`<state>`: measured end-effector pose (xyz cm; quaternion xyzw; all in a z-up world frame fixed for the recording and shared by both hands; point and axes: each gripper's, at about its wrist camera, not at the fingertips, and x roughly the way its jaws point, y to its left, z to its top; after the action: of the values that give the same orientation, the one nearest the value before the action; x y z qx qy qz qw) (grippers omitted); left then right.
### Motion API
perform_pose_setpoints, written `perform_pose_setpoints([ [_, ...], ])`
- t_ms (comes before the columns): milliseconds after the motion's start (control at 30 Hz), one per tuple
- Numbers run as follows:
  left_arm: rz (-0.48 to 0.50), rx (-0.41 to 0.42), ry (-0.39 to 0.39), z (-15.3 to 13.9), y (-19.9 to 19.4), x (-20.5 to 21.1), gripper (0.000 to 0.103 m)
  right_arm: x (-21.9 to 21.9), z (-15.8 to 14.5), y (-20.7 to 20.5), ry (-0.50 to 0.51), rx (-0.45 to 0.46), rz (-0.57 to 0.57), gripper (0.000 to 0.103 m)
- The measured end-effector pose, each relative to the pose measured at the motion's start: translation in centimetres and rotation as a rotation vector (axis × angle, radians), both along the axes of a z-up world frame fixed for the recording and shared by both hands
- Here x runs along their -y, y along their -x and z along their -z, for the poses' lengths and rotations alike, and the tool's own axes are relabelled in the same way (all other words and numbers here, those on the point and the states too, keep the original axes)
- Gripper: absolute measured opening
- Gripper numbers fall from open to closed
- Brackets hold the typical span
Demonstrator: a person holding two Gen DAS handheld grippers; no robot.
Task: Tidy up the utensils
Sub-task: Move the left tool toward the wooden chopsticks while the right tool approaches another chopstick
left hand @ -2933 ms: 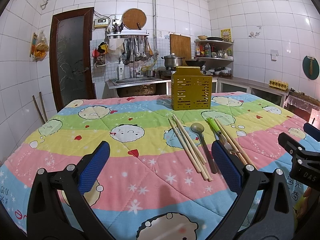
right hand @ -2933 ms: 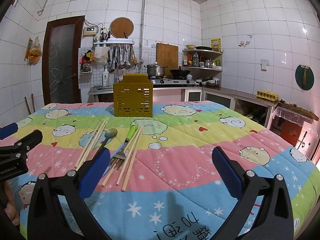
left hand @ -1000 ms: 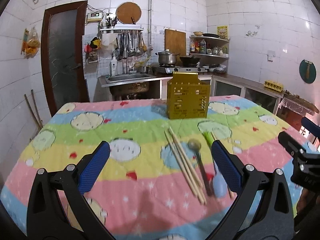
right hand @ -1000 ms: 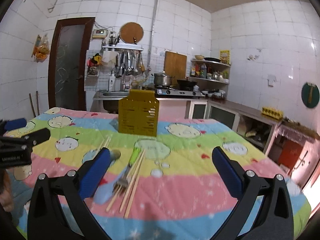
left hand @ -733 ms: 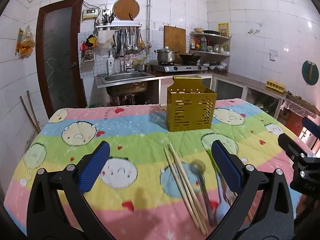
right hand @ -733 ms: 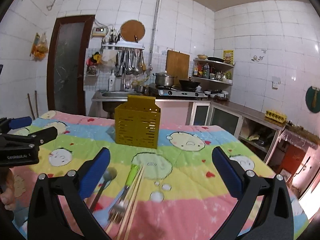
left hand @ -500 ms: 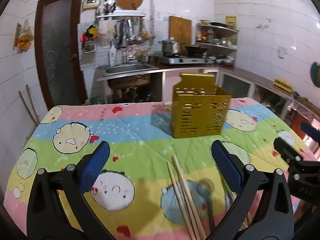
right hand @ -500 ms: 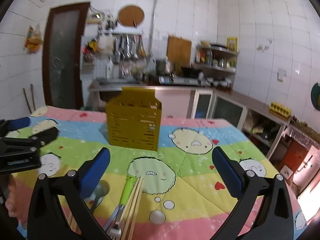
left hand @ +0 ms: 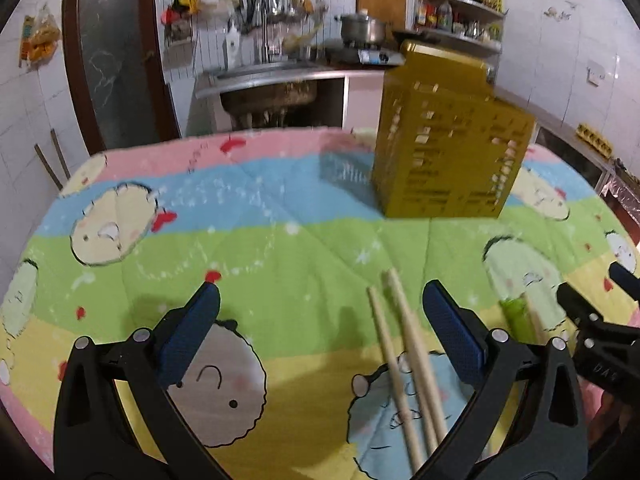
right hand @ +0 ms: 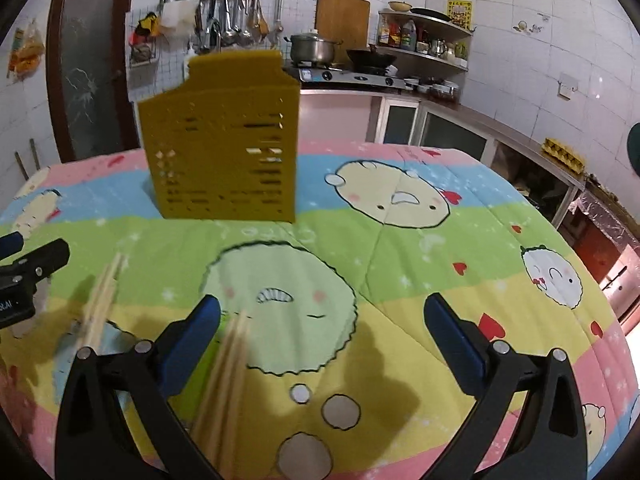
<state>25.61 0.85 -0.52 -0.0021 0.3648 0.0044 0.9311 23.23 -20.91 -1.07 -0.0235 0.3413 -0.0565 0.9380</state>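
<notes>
A yellow slotted utensil holder (left hand: 448, 144) stands upright on the cartoon-print cloth; it also shows in the right wrist view (right hand: 224, 140). My left gripper (left hand: 320, 332) is open and empty above the cloth, with a pair of wooden chopsticks (left hand: 404, 360) lying between its fingers near the right one. A green utensil handle (left hand: 516, 316) lies further right. My right gripper (right hand: 320, 340) is open and empty; another pair of chopsticks (right hand: 226, 380) lies by its left finger, and the first pair (right hand: 102, 300) lies further left.
The cloth-covered table (right hand: 400, 248) ends at the far side before a sink counter (left hand: 272, 76) and a stove with a pot (right hand: 316, 50). A dark door (left hand: 108, 60) is at the back left. The other gripper shows at each view's edge (left hand: 600, 340) (right hand: 24, 276).
Both grippers have moved forward and tilted down toward the table. The holder and the chopsticks now look much nearer. Both stay open and empty.
</notes>
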Motion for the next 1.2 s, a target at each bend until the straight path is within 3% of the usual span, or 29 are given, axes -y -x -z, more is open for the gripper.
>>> perform_pose_setpoints([
  [167, 0.011, -0.053, -0.027, 1.8, -0.9, 0.2, 0.098, 0.1, 1.6, -1.4, -0.014, -0.082, -0.001, 0.099],
  [467, 0.032, -0.085, -0.043, 3.1, -1.2, 0.4, 0.098, 0.6, 2.4, -2.0, -0.043, -0.116, 0.008, 0.099],
  [800, 0.03, -0.092, -0.049, 3.4, -1.4, 0.6, 0.098, -0.3, 2.5, -1.7, 0.006, -0.121, 0.004, 0.099],
  [1200, 0.018, -0.099, -0.021, 3.5, -1.1, 0.0, 0.096, -0.1, 2.7, -1.3, -0.012, -0.143, -0.01, 0.099],
])
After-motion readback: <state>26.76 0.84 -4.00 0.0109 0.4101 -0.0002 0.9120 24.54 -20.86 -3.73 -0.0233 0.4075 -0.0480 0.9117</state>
